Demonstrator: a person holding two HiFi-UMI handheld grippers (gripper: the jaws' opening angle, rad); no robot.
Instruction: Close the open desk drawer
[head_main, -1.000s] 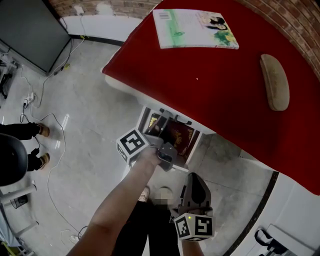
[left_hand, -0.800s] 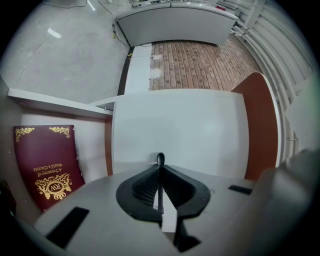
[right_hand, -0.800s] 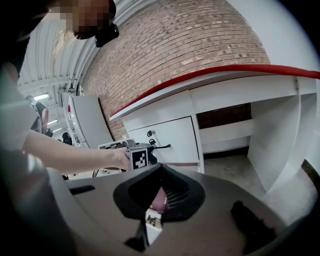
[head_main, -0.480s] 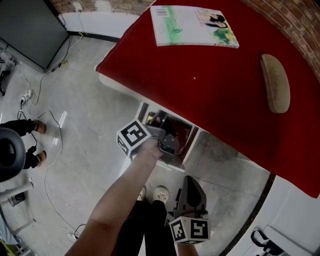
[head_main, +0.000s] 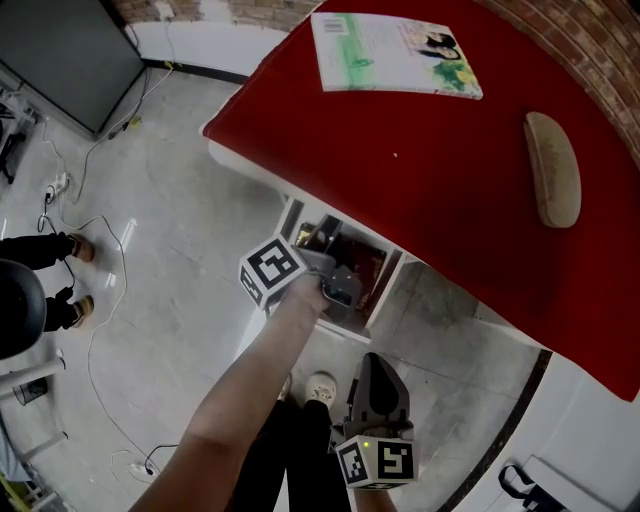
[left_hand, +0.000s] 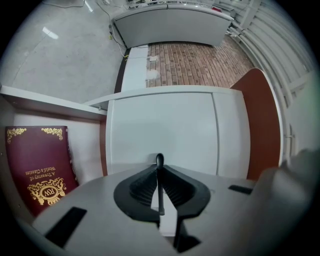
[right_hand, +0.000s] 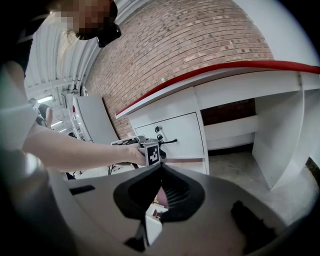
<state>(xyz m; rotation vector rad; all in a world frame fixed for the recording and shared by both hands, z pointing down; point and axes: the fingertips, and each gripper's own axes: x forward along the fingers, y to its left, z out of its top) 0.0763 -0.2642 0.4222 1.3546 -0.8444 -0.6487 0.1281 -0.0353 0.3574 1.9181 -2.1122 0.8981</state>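
This looks like an office-like test room or studio, not a home. The floor (head_main: 180, 180) is bare concrete, with loose cables (head_main: 118, 240) trailing across it towards a large dark screen (head_main: 60, 50). A brick wall (right_hand: 200, 45) stands behind a white desk (head_main: 450, 170) with a red top, on which a book (head_main: 395, 55) lies. A bystander's feet (head_main: 75, 250) show at the left edge.

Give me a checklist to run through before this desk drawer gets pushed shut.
1. Left hand-held gripper shut on the drawer handle: ok.
2. Drawer fully closed: not ok, it stands open under the red tabletop.
3. Maroon book low enough inside to clear the desk frame: cannot tell.
4. Right hand-held gripper shut, empty and away from the drawer: ok.
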